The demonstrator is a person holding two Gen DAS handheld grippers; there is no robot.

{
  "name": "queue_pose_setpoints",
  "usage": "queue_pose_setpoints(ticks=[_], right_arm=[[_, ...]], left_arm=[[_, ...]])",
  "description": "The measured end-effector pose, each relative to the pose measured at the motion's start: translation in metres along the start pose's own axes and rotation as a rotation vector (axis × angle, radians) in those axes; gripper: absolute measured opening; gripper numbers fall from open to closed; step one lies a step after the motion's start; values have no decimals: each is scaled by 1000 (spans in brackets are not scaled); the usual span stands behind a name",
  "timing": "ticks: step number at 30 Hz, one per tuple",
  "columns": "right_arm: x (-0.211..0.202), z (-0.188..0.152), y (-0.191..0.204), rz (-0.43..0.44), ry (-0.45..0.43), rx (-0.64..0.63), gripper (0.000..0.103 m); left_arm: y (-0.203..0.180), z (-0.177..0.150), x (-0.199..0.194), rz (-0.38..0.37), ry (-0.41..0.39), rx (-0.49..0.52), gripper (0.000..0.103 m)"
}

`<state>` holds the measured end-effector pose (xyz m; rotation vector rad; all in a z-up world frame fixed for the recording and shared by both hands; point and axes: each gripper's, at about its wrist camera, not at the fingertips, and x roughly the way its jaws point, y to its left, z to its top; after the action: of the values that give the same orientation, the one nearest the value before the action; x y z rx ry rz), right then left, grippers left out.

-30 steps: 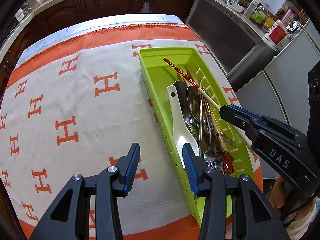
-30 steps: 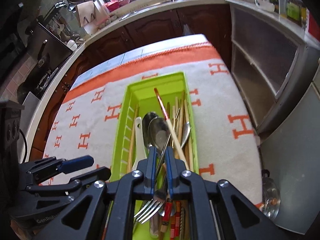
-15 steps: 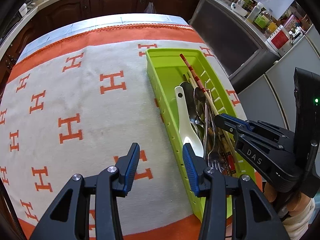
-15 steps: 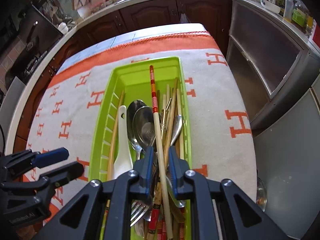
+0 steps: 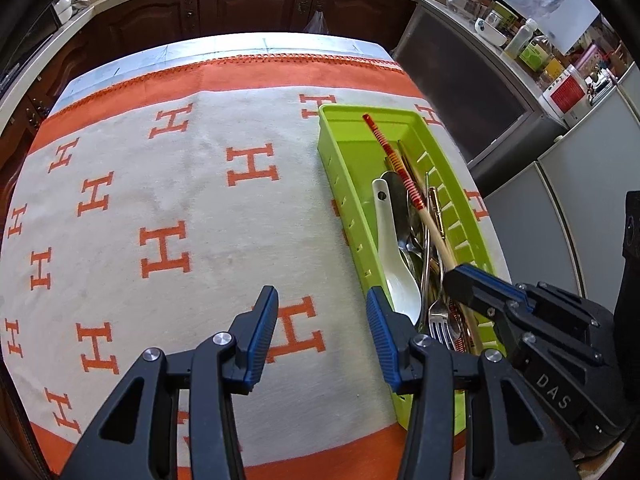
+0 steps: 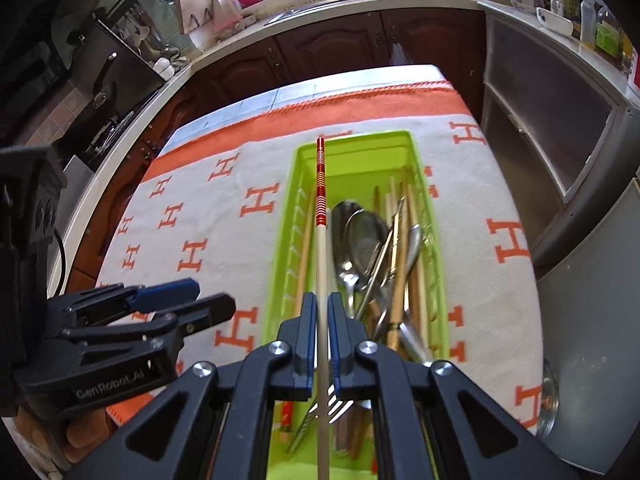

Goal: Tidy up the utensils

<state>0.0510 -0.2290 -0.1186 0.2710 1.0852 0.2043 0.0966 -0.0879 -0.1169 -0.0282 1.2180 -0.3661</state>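
A lime-green tray lies on the cloth and holds mixed cutlery: a white ceramic spoon, metal spoons, a fork and wooden chopsticks. My right gripper is shut on a pale chopstick with a red-striped end. It holds the chopstick slanted above the tray, striped end pointing away. My left gripper hovers over the cloth beside the tray's left wall. Its jaws are opening and only cloth shows between them.
A white cloth with orange H marks covers the table. The tray sits near the table's right edge, next to grey cabinets. A glass jar stands low at the right. Dark kitchen cupboards run behind the table.
My right gripper has closed on the striped chopstick and swung its far end from the tray's middle toward the far left corner. The left gripper has stayed nearly still.
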Motion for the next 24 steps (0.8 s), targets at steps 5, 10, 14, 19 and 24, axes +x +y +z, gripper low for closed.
queue_pose_setpoints(ticks=[5, 10, 14, 19, 24], right_arm=[[6, -11, 3, 7, 59, 21, 6], [-10, -17, 9, 5, 26, -2, 7], [-23, -21, 11, 16, 0, -7, 7], [-38, -26, 12, 28, -26, -10, 7], [-60, -31, 15, 42, -60, -10, 7]], left_arm=[[5, -6, -11, 36, -38, 1, 62], [10, -13, -25, 62, -76, -8, 76], [12, -18, -37, 77, -100, -14, 81], [7, -26, -53, 101, -135, 6, 84], [4, -33, -73, 125, -163, 12, 84]])
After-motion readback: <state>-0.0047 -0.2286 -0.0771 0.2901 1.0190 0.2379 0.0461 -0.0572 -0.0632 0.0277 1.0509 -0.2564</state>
